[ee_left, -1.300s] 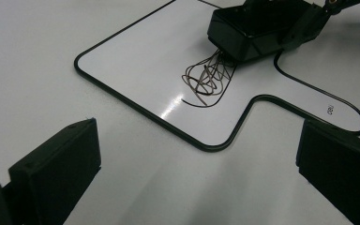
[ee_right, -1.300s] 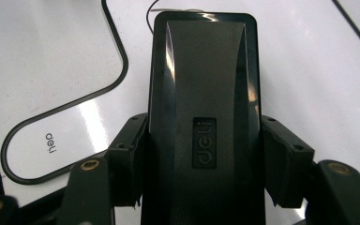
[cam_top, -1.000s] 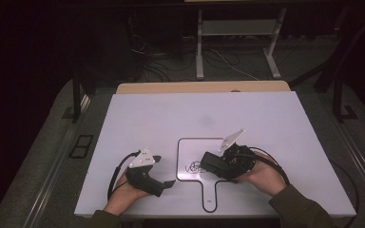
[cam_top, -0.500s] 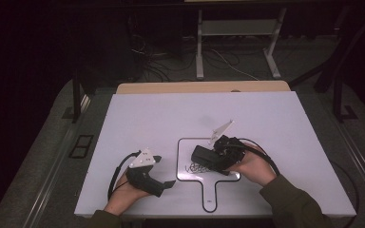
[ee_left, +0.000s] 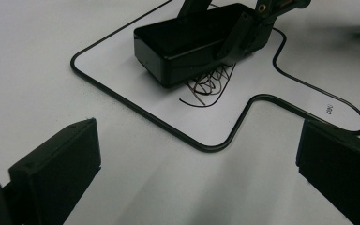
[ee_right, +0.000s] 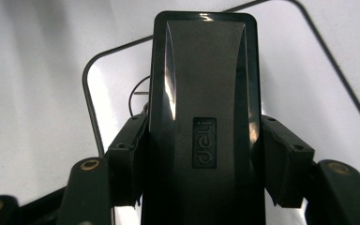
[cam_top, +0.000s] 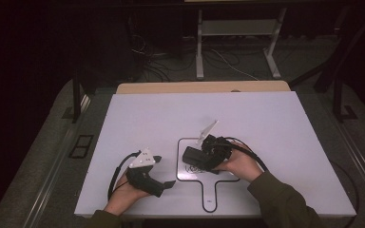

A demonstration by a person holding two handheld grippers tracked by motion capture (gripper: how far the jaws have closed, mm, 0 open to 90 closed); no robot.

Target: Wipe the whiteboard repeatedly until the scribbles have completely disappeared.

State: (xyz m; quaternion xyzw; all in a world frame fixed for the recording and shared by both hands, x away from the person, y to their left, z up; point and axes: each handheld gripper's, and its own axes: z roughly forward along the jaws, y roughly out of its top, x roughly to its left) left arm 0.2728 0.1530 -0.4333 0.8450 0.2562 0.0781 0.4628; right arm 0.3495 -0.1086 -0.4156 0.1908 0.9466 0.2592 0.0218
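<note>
1. High view: right gripper [cam_top: 193, 156] clamps a black eraser block [cam_top: 195, 157] over the scribble [cam_top: 192, 169] on the small whiteboard [cam_top: 218, 176], on the white table [cam_top: 123, 118]
2. Left gripper [cam_top: 171, 184] lies just beside the board, jaws wide, nothing between them
3. Step in hand, by judgement: wiping off the marks
4. Next move calls for the block pressed flat and drawn across the scribble

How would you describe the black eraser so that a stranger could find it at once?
Start at the white table, then find the small paddle-shaped whiteboard outlined in black near its front edge. On it, over a black scribble, sits the eraser: a glossy black block marked "deli", clamped by the right hand-held gripper.
</note>
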